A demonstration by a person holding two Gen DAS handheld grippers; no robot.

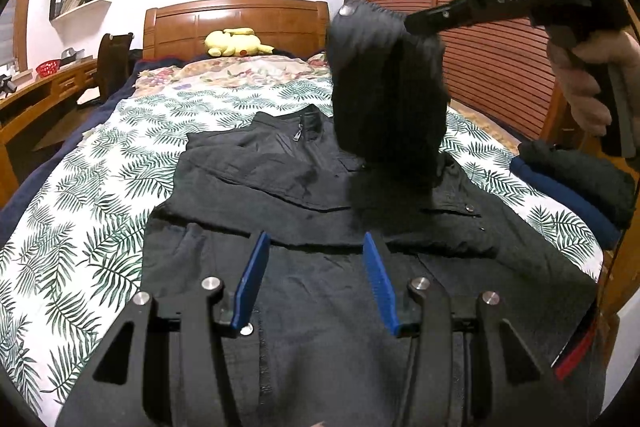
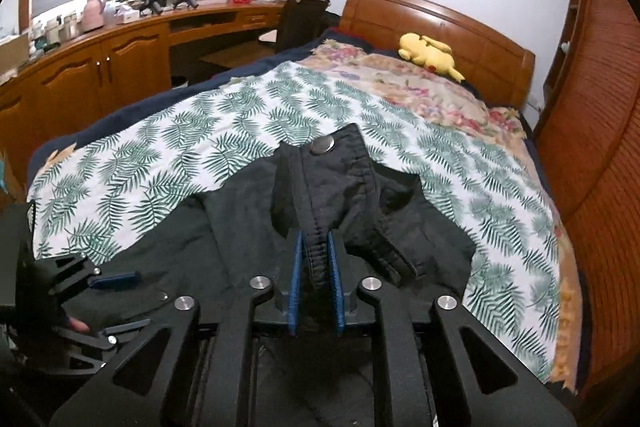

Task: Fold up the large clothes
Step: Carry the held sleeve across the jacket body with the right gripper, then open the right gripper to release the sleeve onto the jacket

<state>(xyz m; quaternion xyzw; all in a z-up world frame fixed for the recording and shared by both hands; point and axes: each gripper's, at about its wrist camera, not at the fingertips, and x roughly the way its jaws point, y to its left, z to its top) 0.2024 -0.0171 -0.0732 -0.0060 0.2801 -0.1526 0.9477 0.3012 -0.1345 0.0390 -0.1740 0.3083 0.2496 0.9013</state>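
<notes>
A black jacket [image 1: 280, 187] lies front up on the leaf-print bedsheet [image 1: 80, 207], collar toward the headboard. My left gripper [image 1: 316, 267] hovers open over the jacket's lower half, with nothing between its blue pads [image 1: 252, 283]. My right gripper [image 1: 412, 25] is raised above the jacket's right shoulder and is shut on the sleeve [image 1: 384, 99], which hangs down from it. In the right wrist view the cuff with its snap button [image 2: 323, 146] sticks out beyond the right gripper [image 2: 316, 259]. The left gripper [image 2: 120, 303] shows at the lower left there, over the jacket [image 2: 180, 235].
A yellow plush toy [image 1: 234, 43] rests by the wooden headboard [image 1: 236, 23]. Folded dark clothes [image 1: 572, 195] are stacked at the bed's right edge. A wooden desk [image 2: 120, 43] runs along the left wall, and louvred wardrobe doors [image 1: 480, 7] stand on the right.
</notes>
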